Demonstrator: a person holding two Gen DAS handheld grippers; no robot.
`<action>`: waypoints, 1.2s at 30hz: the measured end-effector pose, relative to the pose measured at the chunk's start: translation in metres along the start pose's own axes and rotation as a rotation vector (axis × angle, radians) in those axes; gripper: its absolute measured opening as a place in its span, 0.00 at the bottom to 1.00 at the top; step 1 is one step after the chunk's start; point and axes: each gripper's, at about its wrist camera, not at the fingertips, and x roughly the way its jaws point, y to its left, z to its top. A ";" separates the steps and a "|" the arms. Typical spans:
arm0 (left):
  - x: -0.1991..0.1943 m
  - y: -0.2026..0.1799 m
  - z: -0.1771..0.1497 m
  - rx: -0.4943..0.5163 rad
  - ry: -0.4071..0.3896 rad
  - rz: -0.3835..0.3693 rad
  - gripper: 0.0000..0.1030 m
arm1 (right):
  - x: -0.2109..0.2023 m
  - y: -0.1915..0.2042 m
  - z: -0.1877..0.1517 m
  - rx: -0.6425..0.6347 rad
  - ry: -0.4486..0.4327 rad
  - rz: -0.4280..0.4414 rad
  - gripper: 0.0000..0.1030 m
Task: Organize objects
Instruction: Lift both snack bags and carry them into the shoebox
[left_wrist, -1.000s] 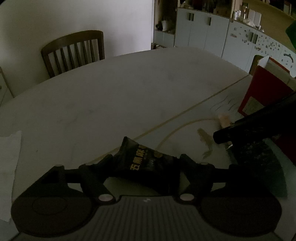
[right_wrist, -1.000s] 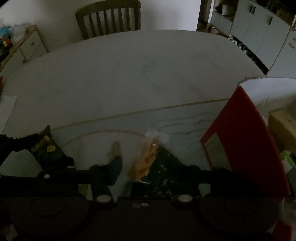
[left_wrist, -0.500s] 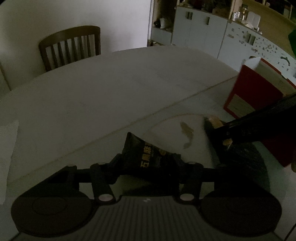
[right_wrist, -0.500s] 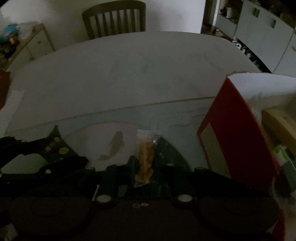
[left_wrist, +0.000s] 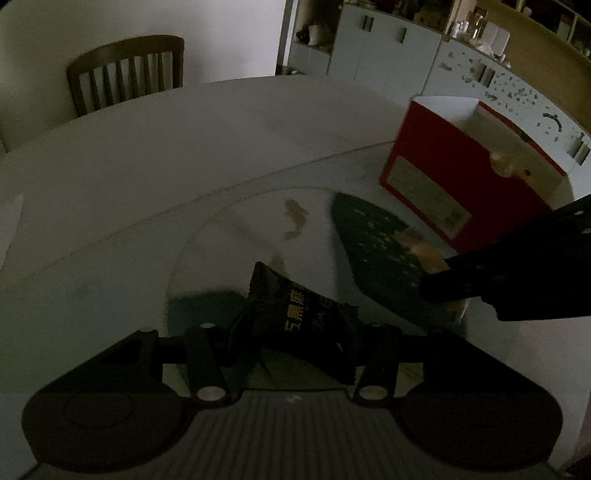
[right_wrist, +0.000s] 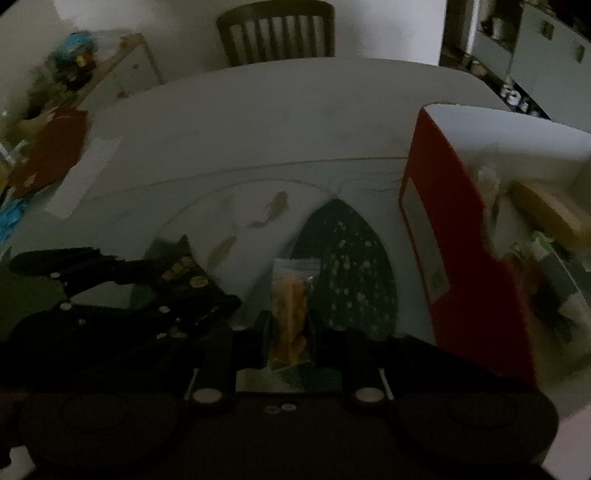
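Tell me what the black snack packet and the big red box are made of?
The black snack packet looks like thin plastic film: crinkled, with a zigzag crimped end and printed gold characters. The red box looks like cardboard: flat stiff walls, a pale inside and a torn top edge. The dim light hides how shiny either is.

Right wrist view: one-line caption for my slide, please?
Right tool shut on a clear snack packet, beside the open red box.

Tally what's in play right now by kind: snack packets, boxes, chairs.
Snack packets: 2, black packet in the left gripper, clear packet in the right gripper
Red box: 1
Chair: 1
Total: 4
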 end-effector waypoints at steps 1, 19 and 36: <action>-0.003 -0.003 -0.002 -0.003 0.002 -0.003 0.49 | -0.006 -0.001 -0.004 -0.006 -0.002 0.007 0.18; -0.052 -0.090 0.009 0.024 -0.040 -0.063 0.49 | -0.081 -0.059 -0.036 -0.005 -0.095 0.059 0.18; -0.037 -0.195 0.073 0.098 -0.120 -0.072 0.49 | -0.116 -0.172 -0.034 0.070 -0.204 0.049 0.18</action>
